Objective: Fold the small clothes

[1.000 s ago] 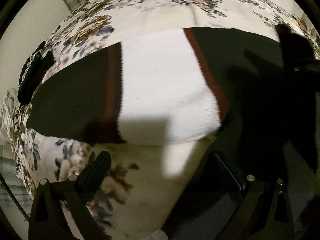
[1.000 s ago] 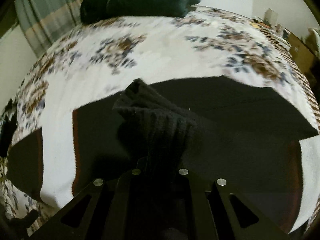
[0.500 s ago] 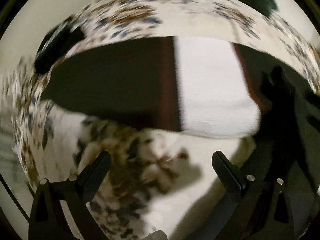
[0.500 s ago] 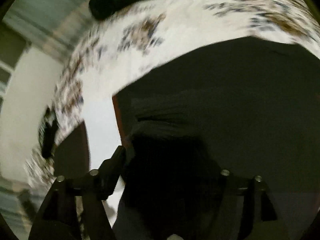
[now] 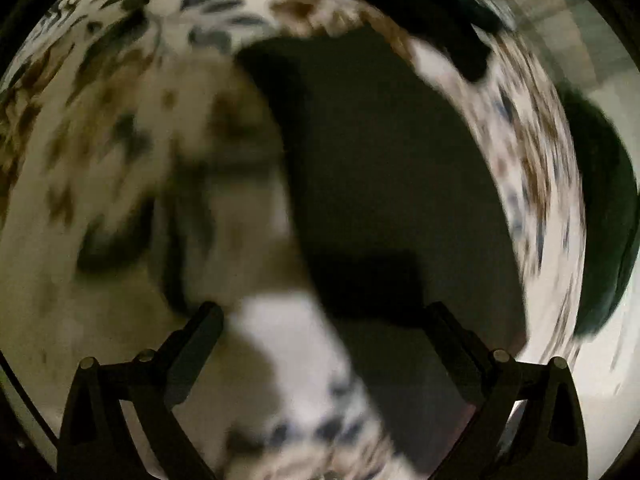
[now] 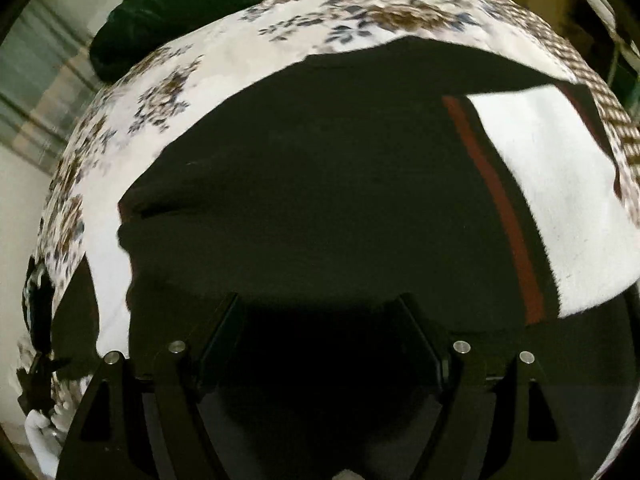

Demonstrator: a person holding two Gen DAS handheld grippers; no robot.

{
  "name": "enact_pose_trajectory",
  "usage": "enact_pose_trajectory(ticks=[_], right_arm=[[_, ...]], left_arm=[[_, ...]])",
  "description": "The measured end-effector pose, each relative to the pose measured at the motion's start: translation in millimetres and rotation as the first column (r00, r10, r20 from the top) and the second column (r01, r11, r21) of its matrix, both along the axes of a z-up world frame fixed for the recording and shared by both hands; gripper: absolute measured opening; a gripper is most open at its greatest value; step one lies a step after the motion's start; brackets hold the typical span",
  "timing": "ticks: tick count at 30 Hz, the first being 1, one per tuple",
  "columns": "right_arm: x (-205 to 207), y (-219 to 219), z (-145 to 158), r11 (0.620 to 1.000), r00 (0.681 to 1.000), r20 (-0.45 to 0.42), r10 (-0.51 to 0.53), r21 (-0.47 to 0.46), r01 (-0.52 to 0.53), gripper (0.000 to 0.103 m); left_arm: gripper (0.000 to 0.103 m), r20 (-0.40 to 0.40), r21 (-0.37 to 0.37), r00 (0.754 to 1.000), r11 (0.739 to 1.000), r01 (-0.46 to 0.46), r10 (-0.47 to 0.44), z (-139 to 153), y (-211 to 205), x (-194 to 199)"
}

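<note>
Fingers of left gripper spread wide, holding nothing, above blurred floral bed; dark garment lying just ahead. Fingers of right gripper also spread, empty, over same black garment with red stripe and white band at right. Soft, light knit, probably limp; best pinched at near-left corner. Free bed room far and left.

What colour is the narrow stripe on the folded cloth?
Red, the stripe between black and white bands; clearest in the right wrist view.
</note>
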State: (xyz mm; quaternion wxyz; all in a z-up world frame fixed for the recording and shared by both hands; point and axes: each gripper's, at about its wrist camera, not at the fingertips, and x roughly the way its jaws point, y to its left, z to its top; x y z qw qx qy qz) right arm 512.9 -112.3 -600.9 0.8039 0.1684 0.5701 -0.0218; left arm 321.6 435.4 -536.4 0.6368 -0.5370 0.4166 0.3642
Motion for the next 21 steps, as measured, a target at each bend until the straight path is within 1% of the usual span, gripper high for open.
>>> enact_pose_trajectory(ticks=[2, 4, 5, 6, 8, 9, 10, 11, 12, 13, 14, 17, 18, 19, 21], right_arm=[[0, -1, -3, 0.999, 1.000, 0.002, -0.029, 0.014, 0.029, 0.079], [0, 2, -4, 0.998, 0.999, 0.011, -0.048, 0.033, 0.047, 0.079], [2, 6, -4, 0.998, 0.999, 0.010, -0.047, 0.029, 0.047, 0.079], [2, 10, -5, 0.999, 0.999, 0.004, -0.047, 0.007, 0.047, 0.079], [6, 16, -6, 0.997, 0.999, -0.013, -0.049, -0.055, 0.048, 0.079], [10, 20, -7, 0.994, 0.998, -0.031, -0.049, -0.102, 0.046, 0.079], [15, 22, -7, 0.989, 0.998, -0.045, -0.049, -0.142, 0.042, 0.080], [18, 24, -8, 0.983, 0.997, -0.059, -0.052, -0.182, 0.040, 0.087], [22, 25, -9, 0.972, 0.995, -0.078, -0.058, -0.233, 0.038, 0.093], [23, 24, -8, 0.961, 0.994, -0.087, -0.065, -0.272, 0.039, 0.093], [26, 25, -8, 0.946, 0.993, -0.095, -0.070, -0.322, 0.036, 0.093], [30, 30, -7, 0.920, 0.994, -0.101, -0.047, -0.393, 0.004, 0.093], [30, 32, -6, 0.913, 0.994, -0.099, -0.038, -0.407, -0.006, 0.093], [30, 33, -4, 0.909, 0.995, -0.096, -0.032, -0.416, -0.011, 0.093], [29, 32, -1, 0.910, 0.996, -0.088, -0.023, -0.414, -0.016, 0.093]], left_arm=[[0.103, 0.015, 0.017, 0.999, 0.999, -0.033, 0.033, -1, 18, 8], [0.103, 0.041, 0.053, 0.997, 0.996, -0.071, 0.069, -2, 33, 13], [0.103, 0.040, 0.070, 0.996, 0.994, -0.079, 0.076, -3, 38, 16], [0.102, 0.038, 0.091, 0.996, 0.993, -0.080, 0.077, -3, 45, 18], [0.097, 0.027, 0.144, 0.998, 0.987, -0.064, 0.061, -1, 49, 25], [0.086, 0.018, 0.174, 0.999, 0.984, -0.041, 0.038, 1, 51, 30], [0.063, 0.006, 0.207, 1.000, 0.978, -0.008, 0.007, 4, 52, 34], [0.047, -0.001, 0.229, 1.000, 0.973, 0.018, -0.018, 6, 53, 38], [0.015, 0.005, 0.246, 0.999, 0.968, 0.043, -0.045, 9, 54, 42], [0.013, 0.032, 0.252, 0.996, 0.965, 0.069, -0.080, 12, 55, 46], [0.013, 0.024, 0.269, 0.996, 0.960, 0.078, -0.088, 17, 56, 46], [0.013, 0.035, 0.359, 0.990, 0.926, 0.117, -0.139, 44, 49, 55], [0.013, 0.038, 0.389, 0.986, 0.911, 0.135, -0.162, 55, 45, 59], [0.013, 0.040, 0.426, 0.980, 0.891, 0.159, -0.194, 69, 37, 66], [0.012, 0.031, 0.500, 0.967, 0.842, 0.204, -0.253, 96, 21, 77]])
